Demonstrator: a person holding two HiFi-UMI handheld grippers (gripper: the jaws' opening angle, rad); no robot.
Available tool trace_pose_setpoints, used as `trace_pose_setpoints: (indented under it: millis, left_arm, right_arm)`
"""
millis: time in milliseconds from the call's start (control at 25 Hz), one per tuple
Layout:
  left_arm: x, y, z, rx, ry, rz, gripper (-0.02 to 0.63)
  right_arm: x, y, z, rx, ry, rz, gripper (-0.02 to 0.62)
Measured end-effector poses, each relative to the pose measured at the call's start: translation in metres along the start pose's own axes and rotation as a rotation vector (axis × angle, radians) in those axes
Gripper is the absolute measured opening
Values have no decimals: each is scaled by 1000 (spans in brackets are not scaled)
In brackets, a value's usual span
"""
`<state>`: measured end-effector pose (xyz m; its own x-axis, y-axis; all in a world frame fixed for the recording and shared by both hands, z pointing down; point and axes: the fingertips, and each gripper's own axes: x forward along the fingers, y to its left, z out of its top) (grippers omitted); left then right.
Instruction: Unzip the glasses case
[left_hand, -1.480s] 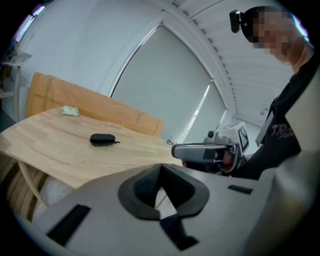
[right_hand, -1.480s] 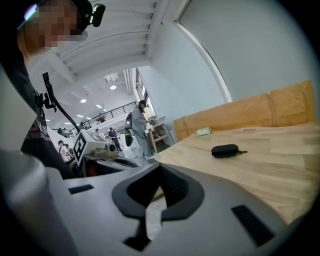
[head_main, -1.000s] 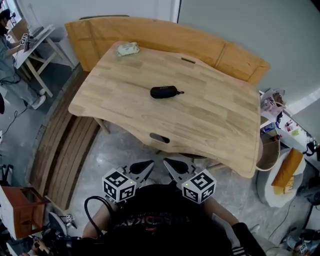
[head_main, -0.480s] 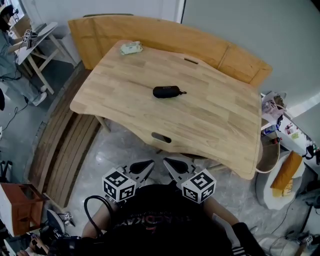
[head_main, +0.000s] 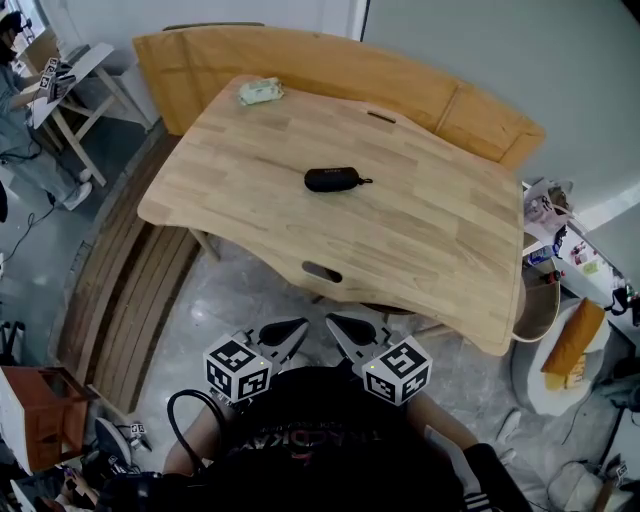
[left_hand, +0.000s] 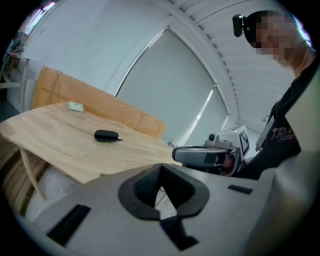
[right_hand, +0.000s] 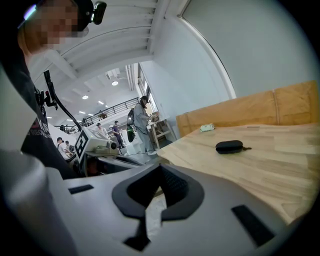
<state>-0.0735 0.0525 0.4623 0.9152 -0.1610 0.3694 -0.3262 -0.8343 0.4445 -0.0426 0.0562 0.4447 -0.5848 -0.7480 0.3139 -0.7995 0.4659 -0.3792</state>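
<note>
**Glasses case at table centre, both claws shut and empty**

- Glasses case (head_main: 333, 179) is seen lying flat near the middle of the table (head_main: 440, 250), at 12 o'clock from the grippers, lid down. How far the zip has been run cannot be read at this range.
- A cord pull (head_main: 366, 182) shows at its 3 o'clock end.
- Left gripper (head_main: 288, 333) and right gripper (head_main: 345, 331) are held short of the near edge, jaws together, nothing between them.
- Judged light, with a semi-stiff shell, and likely to skate on the smooth wood. The shell is best pinned across its width and the pull pinched.
- Bare wood lies all round. A small packet (head_main: 260, 93) sits well apart at 11 o'clock, and a slot (head_main: 320, 272) is cut at 6 o'clock.
</note>
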Motion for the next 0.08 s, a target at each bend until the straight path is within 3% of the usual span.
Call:
trace_pose_setpoints:
  millis: [80]
  left_arm:
    - [1, 0, 0, 1, 2, -2, 12]
  right_arm:
    - [0, -1, 0, -2, -1, -1, 15]
